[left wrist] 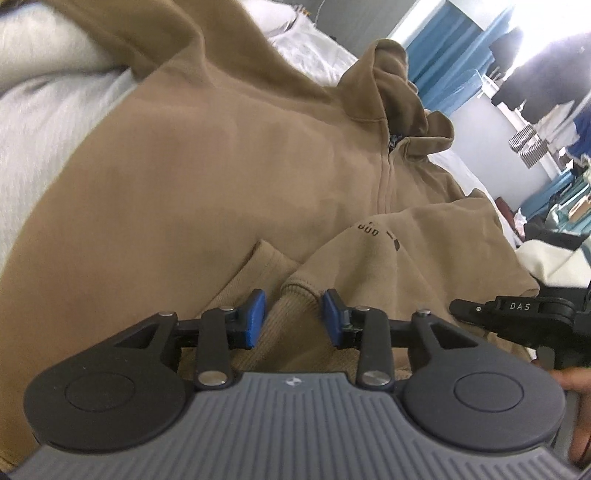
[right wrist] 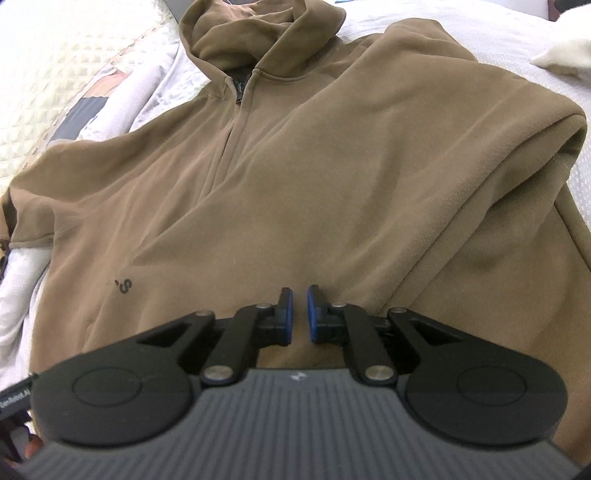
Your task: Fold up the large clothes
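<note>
A large tan hooded sweatshirt [left wrist: 207, 155] with a short neck zip lies front up on a white bed. In the left wrist view my left gripper [left wrist: 294, 306] is open, its blue pads on either side of a ribbed cuff [left wrist: 291, 295] at the lower part of the garment. The right gripper's black body [left wrist: 517, 317] shows at the right edge. In the right wrist view the sweatshirt [right wrist: 332, 166] fills the frame, hood [right wrist: 255, 29] at the top. My right gripper [right wrist: 299, 306] hovers over its lower front with a narrow empty gap between the pads.
White bedding [left wrist: 33, 122] lies around the garment, and a quilted cover [right wrist: 55, 85] at the left. A white cloth [right wrist: 565, 55] lies at the upper right. Blue furniture [left wrist: 450, 55] and hanging clothes [left wrist: 535, 74] stand beyond the bed.
</note>
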`<state>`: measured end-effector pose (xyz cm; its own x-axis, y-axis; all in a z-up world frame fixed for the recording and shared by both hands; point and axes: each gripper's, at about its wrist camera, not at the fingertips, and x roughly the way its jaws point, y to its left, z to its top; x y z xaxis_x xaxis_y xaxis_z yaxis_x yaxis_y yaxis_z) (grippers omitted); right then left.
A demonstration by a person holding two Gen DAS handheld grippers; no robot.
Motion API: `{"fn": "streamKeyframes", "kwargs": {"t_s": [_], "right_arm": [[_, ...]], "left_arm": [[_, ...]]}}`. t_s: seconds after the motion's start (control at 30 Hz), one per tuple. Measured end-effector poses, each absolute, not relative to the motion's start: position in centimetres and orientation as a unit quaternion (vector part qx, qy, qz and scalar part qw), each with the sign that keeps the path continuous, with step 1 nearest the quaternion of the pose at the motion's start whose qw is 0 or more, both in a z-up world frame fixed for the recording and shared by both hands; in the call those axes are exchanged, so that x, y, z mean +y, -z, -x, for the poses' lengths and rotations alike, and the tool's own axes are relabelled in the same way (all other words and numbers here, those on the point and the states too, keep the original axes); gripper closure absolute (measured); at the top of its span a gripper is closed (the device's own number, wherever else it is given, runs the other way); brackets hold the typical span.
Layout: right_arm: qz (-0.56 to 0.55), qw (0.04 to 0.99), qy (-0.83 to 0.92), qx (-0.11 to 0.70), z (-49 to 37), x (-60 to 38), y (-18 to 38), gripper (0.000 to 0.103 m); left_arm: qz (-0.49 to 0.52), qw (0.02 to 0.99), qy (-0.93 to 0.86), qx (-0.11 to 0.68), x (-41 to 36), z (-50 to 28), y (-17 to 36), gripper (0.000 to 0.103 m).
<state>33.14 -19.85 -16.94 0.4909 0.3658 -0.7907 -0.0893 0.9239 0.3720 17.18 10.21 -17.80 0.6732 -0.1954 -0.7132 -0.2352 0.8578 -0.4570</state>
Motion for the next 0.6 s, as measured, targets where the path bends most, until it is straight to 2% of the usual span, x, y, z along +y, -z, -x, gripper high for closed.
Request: {"fn": "streamKeyframes", "kwargs": {"t_s": [0.1, 0.17, 0.33, 0.6], "right_arm": [[-0.136, 0.853, -0.134, 0.485, -33.1, -19.6, 16.8, 0.091], [-0.133, 0.854, -0.135, 0.484, -33.1, -19.6, 16.7, 0.091], [-0.152, 0.851, -0.144, 0.481, -33.2, -20.1, 16.3, 0.091], [-0.167, 0.866, -0.156, 0.445, -33.7, -20.6, 14.9, 0.091]], "left_arm": [[0.286, 0.874, -0.006, 0.393, 10.8, -17.1, 17.4, 0.083], [0.301, 0.874, -0.009, 0.381, 11.1, -17.0, 16.9, 0.086], [0.278, 0.897, -0.012, 0.342, 10.7, -17.9, 12.8, 0.088], [0.18, 0.936, -0.048, 0.3, 10.1, -24.1, 4.3, 0.088]]}}
